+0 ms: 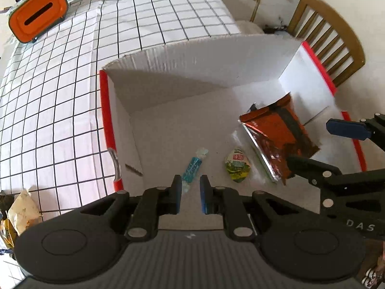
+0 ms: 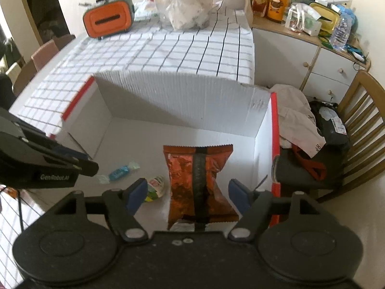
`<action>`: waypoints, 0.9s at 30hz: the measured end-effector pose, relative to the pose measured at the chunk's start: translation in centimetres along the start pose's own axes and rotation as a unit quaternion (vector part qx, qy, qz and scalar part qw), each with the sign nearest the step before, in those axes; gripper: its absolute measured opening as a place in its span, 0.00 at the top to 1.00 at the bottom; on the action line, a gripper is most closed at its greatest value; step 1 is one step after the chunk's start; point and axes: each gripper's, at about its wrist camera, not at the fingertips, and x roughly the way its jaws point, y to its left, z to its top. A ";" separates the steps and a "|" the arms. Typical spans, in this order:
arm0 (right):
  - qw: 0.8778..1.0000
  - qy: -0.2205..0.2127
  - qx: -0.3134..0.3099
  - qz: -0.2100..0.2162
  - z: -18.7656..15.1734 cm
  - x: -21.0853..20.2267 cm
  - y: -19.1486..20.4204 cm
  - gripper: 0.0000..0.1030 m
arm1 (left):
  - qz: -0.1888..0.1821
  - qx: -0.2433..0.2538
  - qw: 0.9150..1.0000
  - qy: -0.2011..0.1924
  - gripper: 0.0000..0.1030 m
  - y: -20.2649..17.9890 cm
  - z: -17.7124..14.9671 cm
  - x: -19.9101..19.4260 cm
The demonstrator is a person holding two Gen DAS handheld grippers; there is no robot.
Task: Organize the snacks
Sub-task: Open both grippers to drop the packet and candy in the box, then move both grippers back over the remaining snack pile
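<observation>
Three snacks already lie inside the white corrugated cardboard box with red edges (image 2: 262, 130): a blue-wrapped candy (image 1: 191, 168), a small green-and-white packet (image 1: 237, 166) and a crinkled orange foil snack bag (image 2: 199, 183), which sits unclamped between the right gripper's (image 2: 187, 192) spread jaws, while the left gripper (image 1: 190, 190) hovers nearly closed and empty, and crumpled packets (image 1: 20, 210) on the grid-patterned tablecloth (image 1: 60, 110) outside seem left to pack.

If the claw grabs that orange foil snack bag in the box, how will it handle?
The crinkled orange foil snack bag looks puffy, so probably light and crushable. Its glossy film may slip; the sawtooth seam seems safest to pinch.
</observation>
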 end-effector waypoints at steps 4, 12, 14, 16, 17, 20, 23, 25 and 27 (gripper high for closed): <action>1.000 -0.019 0.010 0.011 -0.1 -1.7 0.2 0.26 | -0.022 -0.002 0.999 -0.025 0.75 0.7 -0.8 -2.0; 0.998 -0.058 0.025 0.028 -0.4 -5.3 2.1 0.21 | -0.027 0.009 0.996 -0.083 0.57 1.2 -3.3 -6.0; 0.997 -0.066 0.028 0.031 -0.5 -6.1 2.7 0.20 | -0.028 0.011 0.994 -0.104 0.41 1.6 -4.1 -7.1; 0.996 -0.074 0.028 0.034 -0.6 -6.9 3.4 0.19 | -0.025 0.017 0.992 -0.122 0.40 1.9 -4.8 -8.1; 0.996 -0.079 0.027 0.034 -0.7 -7.3 3.8 0.18 | -0.024 0.019 0.991 -0.128 0.40 2.1 -5.1 -8.6; 0.995 -0.090 0.024 0.038 -0.9 -8.2 5.1 0.15 | -0.025 0.021 0.989 -0.147 0.35 2.9 -6.3 -9.9; 0.993 -0.103 0.023 0.044 -1.1 -9.1 6.6 0.12 | -0.020 0.022 0.986 -0.165 0.31 4.0 -7.6 -11.1; 0.992 -0.112 0.018 0.053 -1.3 -9.6 7.6 0.09 | -0.014 0.022 0.985 -0.173 0.30 4.8 -8.4 -11.6; 0.991 -0.121 0.011 0.057 -1.4 -10.1 8.9 0.07 | -0.010 0.020 0.983 -0.182 0.29 5.6 -9.1 -12.0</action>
